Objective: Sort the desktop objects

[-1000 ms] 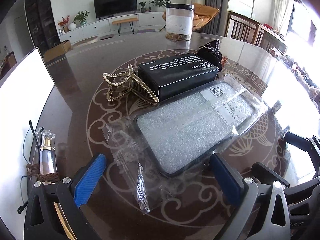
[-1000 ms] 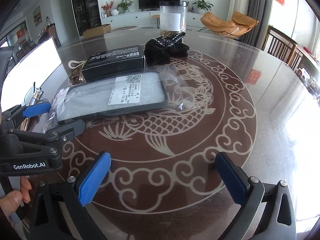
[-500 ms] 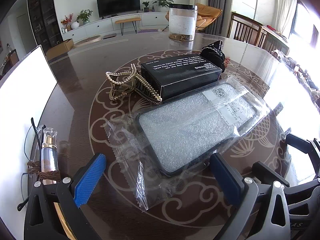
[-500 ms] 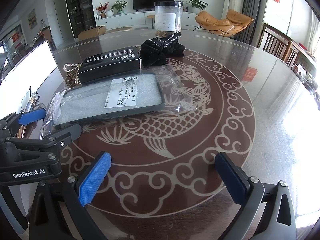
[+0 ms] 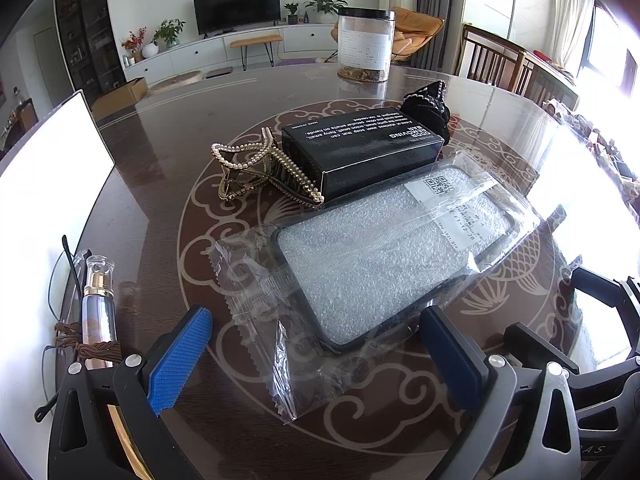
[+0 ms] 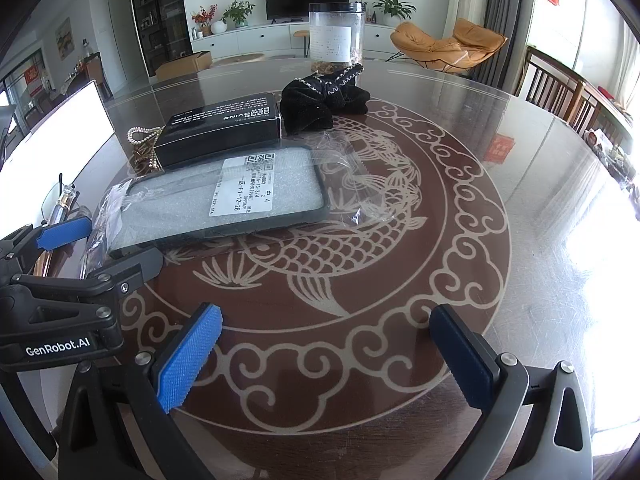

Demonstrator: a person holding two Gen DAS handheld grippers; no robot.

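clear jar (image 5: 364, 46) holds brown bits at its bottom.

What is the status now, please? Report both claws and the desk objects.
Left claw open, over bagged phone case. Right claw open, empty, above bare table. Black box touches case's far edge.

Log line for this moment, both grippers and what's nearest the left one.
left gripper: open, empty | right gripper: open, empty | nearest left: bagged phone case on table | sorting: not started
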